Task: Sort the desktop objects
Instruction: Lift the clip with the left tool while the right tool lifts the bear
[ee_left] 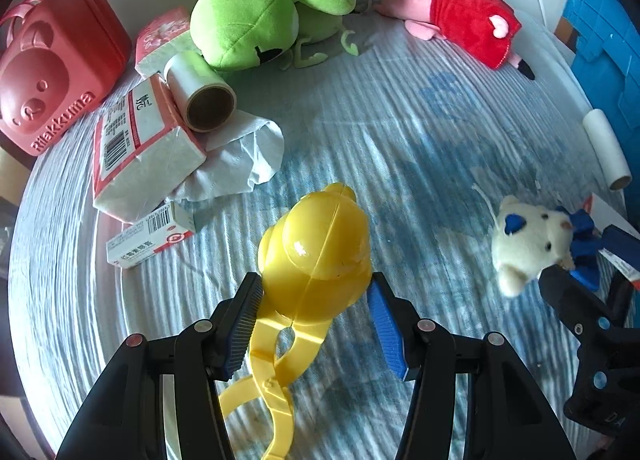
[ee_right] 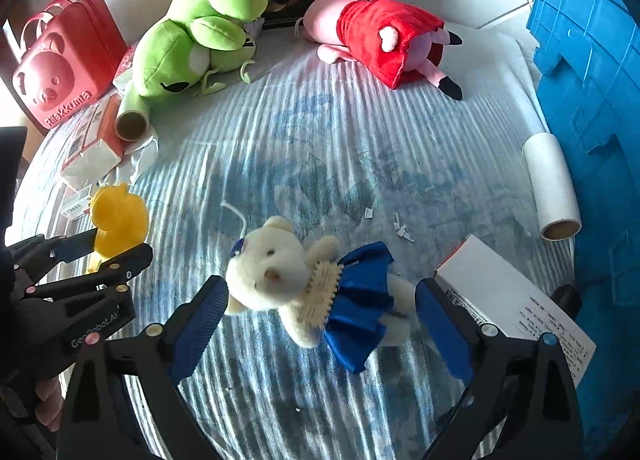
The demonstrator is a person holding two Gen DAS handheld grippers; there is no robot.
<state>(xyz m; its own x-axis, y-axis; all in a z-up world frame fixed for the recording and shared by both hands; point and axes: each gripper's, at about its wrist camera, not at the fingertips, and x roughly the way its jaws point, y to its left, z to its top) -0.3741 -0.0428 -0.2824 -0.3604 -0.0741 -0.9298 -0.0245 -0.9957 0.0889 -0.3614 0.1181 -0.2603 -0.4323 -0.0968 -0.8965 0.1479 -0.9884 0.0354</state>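
A yellow plastic duck-shaped mould [ee_left: 316, 244] with scissor handles sits between the pads of my left gripper [ee_left: 314, 296], which is shut on its body. The same duck [ee_right: 118, 220] shows at the left of the right wrist view, in that gripper [ee_right: 100, 256]. A small white teddy bear [ee_right: 276, 264] in a blue dress lies on the striped blue cloth [ee_right: 320, 132]. My right gripper [ee_right: 320, 300] stands wide open around it, one pad beside the head, the other beside the legs, without squeezing. In the left wrist view the bear [ee_left: 528, 240] lies at the right.
At the back lie a green frog plush [ee_left: 260, 8] and a pink pig plush [ee_left: 460, 12] in red. A red bear case [ee_left: 52, 68], tissue packs [ee_left: 136, 156], a film roll [ee_left: 200, 92] and a small box [ee_left: 148, 236] crowd the left. A blue crate [ee_right: 588, 60], white roll [ee_right: 552, 188] and white box [ee_right: 516, 300] line the right.
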